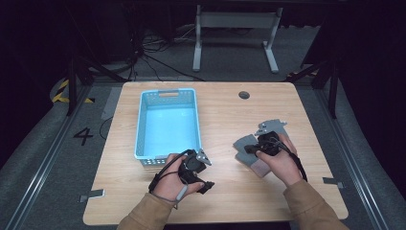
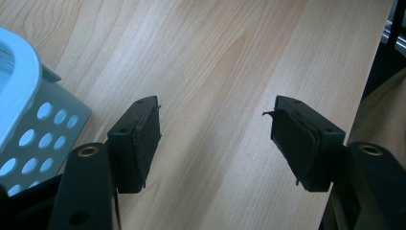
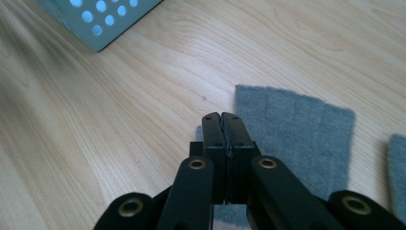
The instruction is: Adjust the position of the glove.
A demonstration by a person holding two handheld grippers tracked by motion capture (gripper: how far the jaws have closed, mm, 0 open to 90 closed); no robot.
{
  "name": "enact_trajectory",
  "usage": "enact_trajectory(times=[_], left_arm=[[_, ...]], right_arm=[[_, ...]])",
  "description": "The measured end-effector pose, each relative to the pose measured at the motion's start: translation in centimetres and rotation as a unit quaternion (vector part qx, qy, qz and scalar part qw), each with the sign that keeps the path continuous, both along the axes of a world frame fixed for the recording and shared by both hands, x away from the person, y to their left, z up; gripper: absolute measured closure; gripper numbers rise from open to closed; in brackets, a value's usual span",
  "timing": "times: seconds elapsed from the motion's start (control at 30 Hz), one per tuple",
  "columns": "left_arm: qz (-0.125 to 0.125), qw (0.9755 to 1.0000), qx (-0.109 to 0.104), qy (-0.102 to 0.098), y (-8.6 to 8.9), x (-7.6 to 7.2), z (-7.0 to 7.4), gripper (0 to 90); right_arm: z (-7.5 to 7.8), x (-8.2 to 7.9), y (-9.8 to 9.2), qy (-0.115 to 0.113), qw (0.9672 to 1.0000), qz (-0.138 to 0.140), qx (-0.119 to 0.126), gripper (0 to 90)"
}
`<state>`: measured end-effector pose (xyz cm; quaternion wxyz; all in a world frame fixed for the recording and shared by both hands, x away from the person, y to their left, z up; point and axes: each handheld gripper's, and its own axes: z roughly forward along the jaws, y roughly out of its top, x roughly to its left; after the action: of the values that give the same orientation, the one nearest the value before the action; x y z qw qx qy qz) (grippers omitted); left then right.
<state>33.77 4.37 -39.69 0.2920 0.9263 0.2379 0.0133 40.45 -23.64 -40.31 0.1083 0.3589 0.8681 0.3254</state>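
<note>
A grey cloth point(image 1: 242, 142) lies flat on the wooden table point(image 1: 225, 110), right of centre. My right gripper point(image 1: 249, 148) hovers over it with jaws pressed together. In the right gripper view those shut jaws point(image 3: 221, 120) sit above the left edge of the grey cloth point(image 3: 297, 129), and I see no fabric between the pads. My left gripper point(image 1: 207, 176) rests by the front right corner of a light blue basket point(image 1: 143, 124). Its jaws point(image 2: 215, 129) stand wide apart over bare wood with nothing between them.
The perforated basket wall point(image 2: 43, 129) is close on the left of my left gripper, and its corner point(image 3: 110, 28) lies far ahead of my right gripper. A second grey piece point(image 3: 398, 167) lies beside the cloth. A pale pinkish piece point(image 1: 261, 167) sits under the right hand.
</note>
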Motion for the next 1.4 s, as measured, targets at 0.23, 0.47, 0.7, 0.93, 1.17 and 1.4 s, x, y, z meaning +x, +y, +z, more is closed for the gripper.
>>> enact_trajectory(times=[0.23, 0.47, 0.7, 0.93, 1.17, 1.4], left_arm=[[0.006, 1.0000, -0.005, 0.000, 0.2, -0.1, 0.0, 34.6], [0.007, 1.0000, -0.004, 0.001, 0.5, -0.2, -0.1, 34.3], [0.017, 0.9998, -0.006, 0.003, 0.8, -0.4, -0.1, 34.0], [0.016, 0.9999, -0.004, 0.002, 1.0, -0.4, -0.2, 33.8], [0.016, 0.9999, -0.006, 0.001, 0.8, -0.3, -0.2, 33.7], [0.007, 1.0000, -0.004, 0.001, 0.5, -0.1, -0.1, 33.5]], right_arm=[[-1.3, 0.4, 1.1, 0.008, 0.9998, 0.011, -0.013, 90.0], [-2.7, 0.7, 1.9, 0.019, 0.9994, 0.019, -0.022, 90.0], [-3.6, 1.1, 2.5, 0.024, 0.9988, 0.024, -0.034, 90.0], [-3.9, 1.4, 2.5, 0.033, 0.9987, 0.024, -0.032, 90.0], [-3.9, 1.1, 2.7, 0.039, 0.9981, 0.030, -0.036, 90.0], [-3.7, 0.2, 3.1, 0.049, 0.9967, 0.048, -0.043, 90.0]])
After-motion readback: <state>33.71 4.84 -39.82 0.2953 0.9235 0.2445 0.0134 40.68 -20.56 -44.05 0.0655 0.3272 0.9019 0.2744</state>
